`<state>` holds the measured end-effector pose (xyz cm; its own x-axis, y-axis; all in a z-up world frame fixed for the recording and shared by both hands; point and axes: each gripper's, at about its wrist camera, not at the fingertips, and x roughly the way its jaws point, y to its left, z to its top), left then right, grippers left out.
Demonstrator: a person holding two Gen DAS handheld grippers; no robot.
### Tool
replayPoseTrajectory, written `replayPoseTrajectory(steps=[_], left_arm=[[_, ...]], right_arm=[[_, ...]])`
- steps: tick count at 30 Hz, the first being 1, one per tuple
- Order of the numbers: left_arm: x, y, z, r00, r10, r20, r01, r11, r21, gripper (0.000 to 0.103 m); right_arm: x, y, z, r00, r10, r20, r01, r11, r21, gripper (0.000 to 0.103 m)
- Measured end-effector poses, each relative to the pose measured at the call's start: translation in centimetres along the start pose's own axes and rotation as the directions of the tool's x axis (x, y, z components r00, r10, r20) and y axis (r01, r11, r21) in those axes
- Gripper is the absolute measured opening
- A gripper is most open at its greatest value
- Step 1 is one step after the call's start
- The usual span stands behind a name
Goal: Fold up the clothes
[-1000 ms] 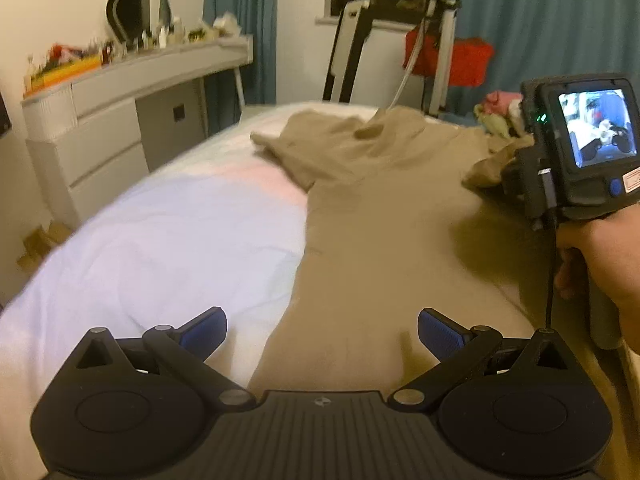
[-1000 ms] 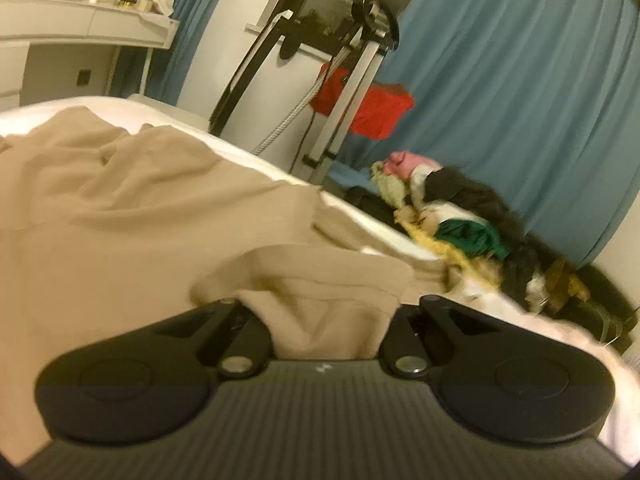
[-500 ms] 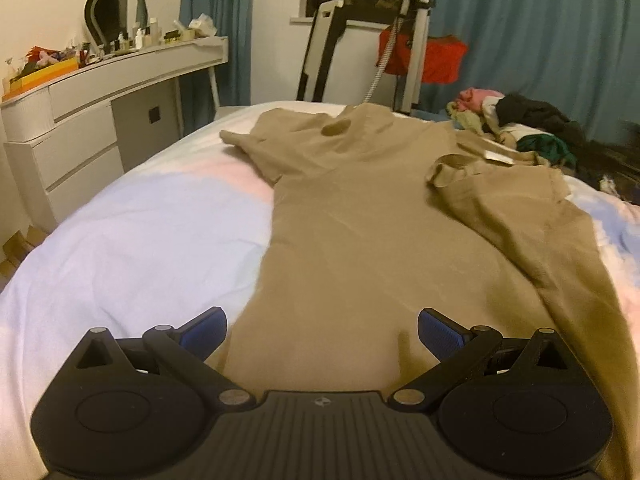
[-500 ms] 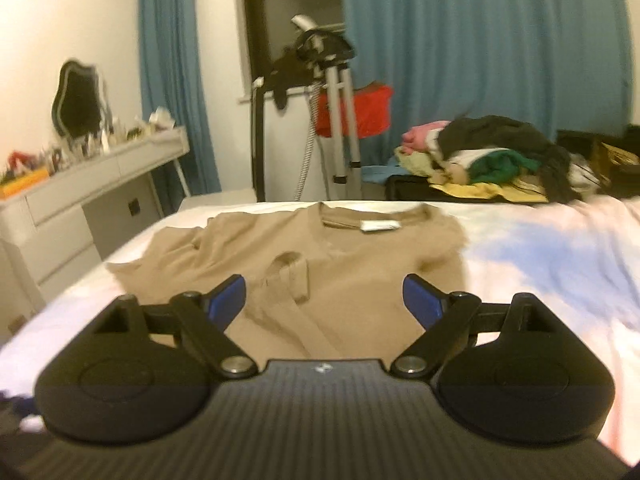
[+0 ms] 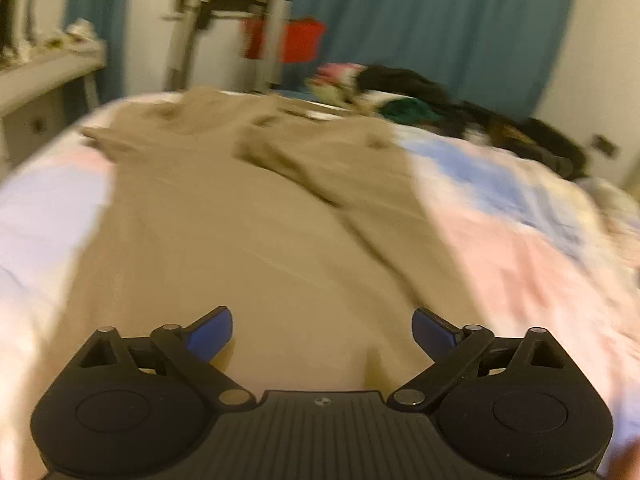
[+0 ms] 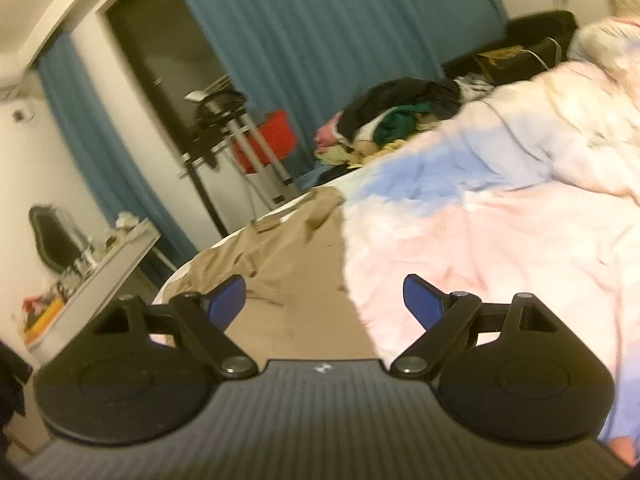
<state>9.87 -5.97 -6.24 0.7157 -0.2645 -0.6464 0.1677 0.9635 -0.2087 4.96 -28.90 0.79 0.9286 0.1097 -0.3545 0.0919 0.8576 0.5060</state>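
A tan shirt [image 5: 240, 220] lies spread on the bed, its right side folded inward over the body. My left gripper [image 5: 322, 330] is open and empty above the shirt's near hem. My right gripper [image 6: 324, 300] is open and empty, tilted, above the shirt's right edge [image 6: 304, 264] where it meets the bedcover. Both views are motion-blurred.
The bed has a pink, blue and white cover [image 5: 520, 240] [image 6: 480, 220]. A pile of clothes [image 5: 400, 92] [image 6: 392, 120] lies at its far side. A white dresser [image 6: 100, 272] stands at left, a metal stand with a red bag [image 5: 276, 36] before blue curtains.
The right gripper let go of the shirt's sleeve, opened, pulled back and swung right. The left gripper's view turned right along the shirt. The sleeve now lies folded over the shirt.
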Motion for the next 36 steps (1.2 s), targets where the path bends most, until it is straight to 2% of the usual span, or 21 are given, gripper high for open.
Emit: replayPoseTrajectory(steps=[2, 3, 4, 6, 7, 8, 9, 10, 12, 14, 17, 22, 25, 27, 29, 30, 31, 32, 34, 36], left_arm=[[-0.4, -1.3, -0.9, 0.992, -0.118, -0.037, 0.118, 0.993, -0.01, 0.086], [-0.5, -1.9, -1.3, 0.981, -0.187, -0.057, 0.186, 0.982, -0.02, 0.084], [-0.4, -2.4, -1.7, 0.962, -0.263, -0.078, 0.26, 0.965, -0.036, 0.08], [0.0, -3.1, -2.5, 0.911, -0.395, -0.121, 0.386, 0.918, -0.091, 0.076], [0.5, -3.2, -3.0, 0.88, -0.451, -0.15, 0.434, 0.891, -0.132, 0.07], [1.1, -3.3, -3.5, 0.849, -0.496, -0.181, 0.469, 0.866, -0.174, 0.06], [1.9, -3.3, -4.1, 0.821, -0.53, -0.212, 0.489, 0.845, -0.217, 0.056], [2.7, -3.3, -4.6, 0.806, -0.54, -0.242, 0.486, 0.837, -0.251, 0.051], [3.9, -3.2, -5.6, 0.795, -0.532, -0.291, 0.455, 0.841, -0.294, 0.049], [4.7, -3.0, -6.3, 0.794, -0.515, -0.324, 0.424, 0.85, -0.313, 0.047], [5.0, -2.8, -6.3, 0.795, -0.511, -0.327, 0.419, 0.852, -0.314, 0.049], [5.5, -2.7, -6.2, 0.783, -0.541, -0.309, 0.435, 0.829, -0.351, 0.064], [6.4, -3.1, -6.4, 0.764, -0.582, -0.278, 0.481, 0.801, -0.356, 0.065], [7.0, -3.6, -6.5, 0.754, -0.599, -0.27, 0.5, 0.79, -0.355, 0.058], [7.8, -3.8, -6.4, 0.754, -0.6, -0.268, 0.5, 0.789, -0.357, 0.035], [8.1, -3.7, -6.4, 0.75, -0.606, -0.265, 0.503, 0.783, -0.367, 0.028], [8.2, -3.5, -6.3, 0.741, -0.62, -0.256, 0.51, 0.769, -0.387, 0.008], [8.0, -3.2, -6.3, 0.737, -0.63, -0.245, 0.515, 0.757, -0.401, 0.002], [7.1, -2.8, -5.8, 0.743, -0.632, -0.22, 0.519, 0.752, -0.406, 0.002], [5.9, -2.6, -5.1, 0.738, -0.642, -0.209, 0.531, 0.743, -0.406, 0.002]], right_arm=[[-0.4, -1.3, 0.4, 1.0, -0.008, 0.006, 0.008, 0.999, 0.035, 0.087], [-0.3, -1.7, 0.6, 1.0, -0.015, 0.009, 0.014, 0.999, 0.052, 0.087], [-0.3, -2.2, 0.9, 1.0, -0.021, 0.011, 0.02, 0.997, 0.069, 0.087], [-0.6, -3.1, 1.1, 1.0, -0.016, 0.012, 0.015, 0.995, 0.097, 0.087], [-0.7, -3.6, 1.0, 1.0, -0.007, 0.011, 0.006, 0.994, 0.108, 0.087], [-0.7, -4.0, 1.1, 1.0, 0.001, 0.005, -0.002, 0.992, 0.125, 0.087], [-0.7, -4.4, 1.2, 1.0, 0.01, -0.001, -0.01, 0.99, 0.141, 0.087], [-0.7, -4.8, 1.2, 1.0, 0.019, -0.007, -0.017, 0.987, 0.158, 0.087], [-0.6, -5.5, 1.3, 0.999, 0.04, -0.014, -0.036, 0.98, 0.197, 0.087], [-0.5, -6.0, 1.3, 0.999, 0.046, -0.022, -0.04, 0.975, 0.22, 0.087], [-0.1, -6.4, 1.1, 0.998, 0.054, -0.039, -0.043, 0.969, 0.241, 0.087], [0.3, -6.3, 0.7, 0.996, 0.06, -0.066, -0.042, 0.967, 0.251, 0.087], [0.4, -6.1, 0.4, 0.995, 0.067, -0.076, -0.046, 0.967, 0.252, 0.087], [0.7, -5.9, 0.3, 0.994, 0.072, -0.084, -0.049, 0.968, 0.244, 0.087], [1.0, -5.4, 0.2, 0.993, 0.068, -0.093, -0.045, 0.972, 0.229, 0.087], [1.2, -5.3, 0.2, 0.993, 0.061, -0.098, -0.038, 0.975, 0.22, 0.087], [1.3, -5.2, 0.1, 0.993, 0.054, -0.101, -0.031, 0.977, 0.212, 0.087], [1.4, -5.2, 0.1, 0.993, 0.05, -0.104, -0.027, 0.978, 0.207, 0.087], [1.4, -5.2, 0.0, 0.993, 0.042, -0.109, -0.02, 0.979, 0.203, 0.087], [1.3, -5.3, -0.2, 0.993, 0.039, -0.109, -0.016, 0.978, 0.207, 0.087]])
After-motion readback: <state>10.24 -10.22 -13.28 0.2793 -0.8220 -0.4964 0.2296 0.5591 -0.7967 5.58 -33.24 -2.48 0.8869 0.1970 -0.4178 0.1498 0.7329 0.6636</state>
